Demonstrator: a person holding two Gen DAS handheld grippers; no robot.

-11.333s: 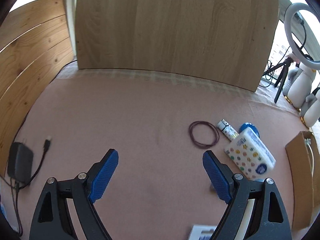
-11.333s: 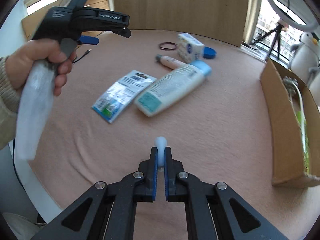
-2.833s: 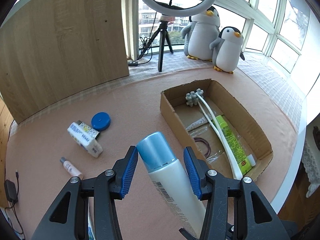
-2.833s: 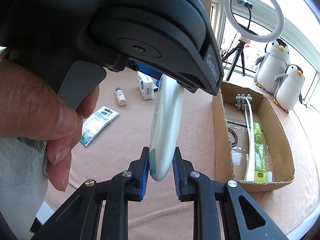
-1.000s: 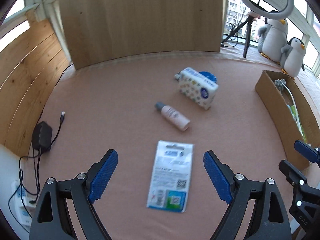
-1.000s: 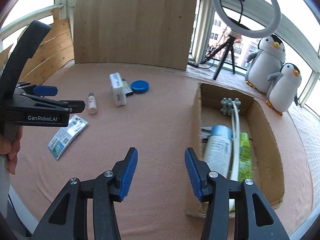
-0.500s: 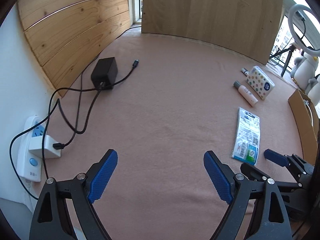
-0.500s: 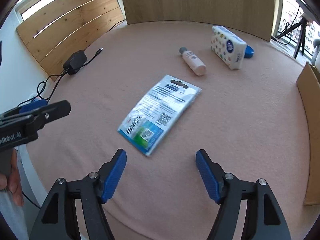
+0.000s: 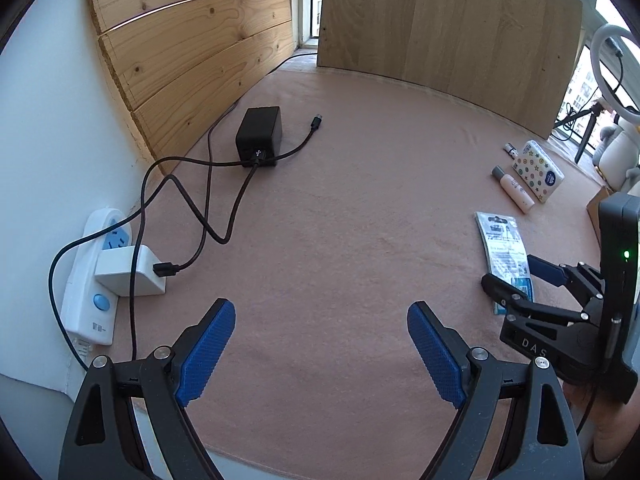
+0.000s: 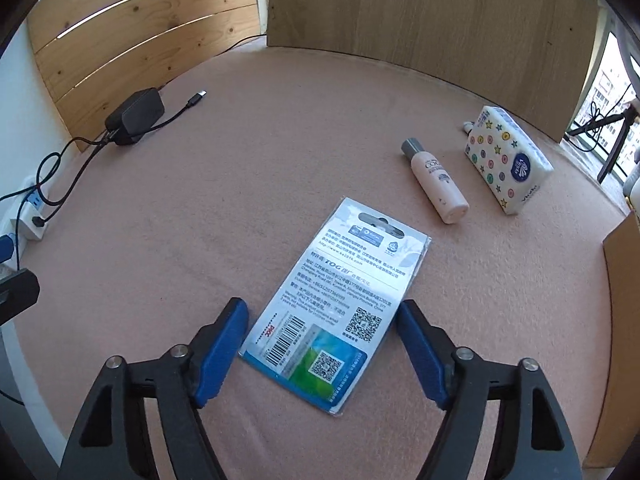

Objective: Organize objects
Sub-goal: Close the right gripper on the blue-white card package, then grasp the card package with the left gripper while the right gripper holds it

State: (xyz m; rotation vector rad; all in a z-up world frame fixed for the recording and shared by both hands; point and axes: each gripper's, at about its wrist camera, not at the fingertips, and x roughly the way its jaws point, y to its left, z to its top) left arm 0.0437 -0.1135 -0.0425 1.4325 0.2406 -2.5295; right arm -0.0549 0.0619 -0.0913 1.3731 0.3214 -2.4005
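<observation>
the right gripper (image 10: 322,342) is pointing steeply down at the packet (image 10: 340,308), its blue pads standing on either side of the packet's near end without pressing it; the jaws have just been closing a little and are sitting about half open. the packet is lying flat, printed back up, on the pink mat (image 10: 248,168), near its front edge. the left gripper (image 9: 320,344) is also tilting down, over bare mat well to the left of the packet, its jaws spreading wide with nothing between them. in the left view the right gripper (image 9: 516,278) is showing from the side, low over the packet's (image 9: 505,250) near end, with part of a hand beneath its body at the frame's lower right.

beyond the packet a small bottle (image 10: 436,180) is lying on its side, and just beside it a dotted tissue pack (image 10: 506,160). a cardboard box (image 10: 622,280) is standing at the mat's right edge. far left, a black adapter (image 9: 259,140) is trailing cables to a white power strip (image 9: 94,276) by the wall. wooden boards (image 9: 448,20) are closing off the back and left side, and a ring light (image 9: 612,68) is standing by the window.

the box is cut off by the frame, so its contents are not showing. a small item behind the tissue pack is mostly hidden. the soft toys at the far right are only partly in view.
</observation>
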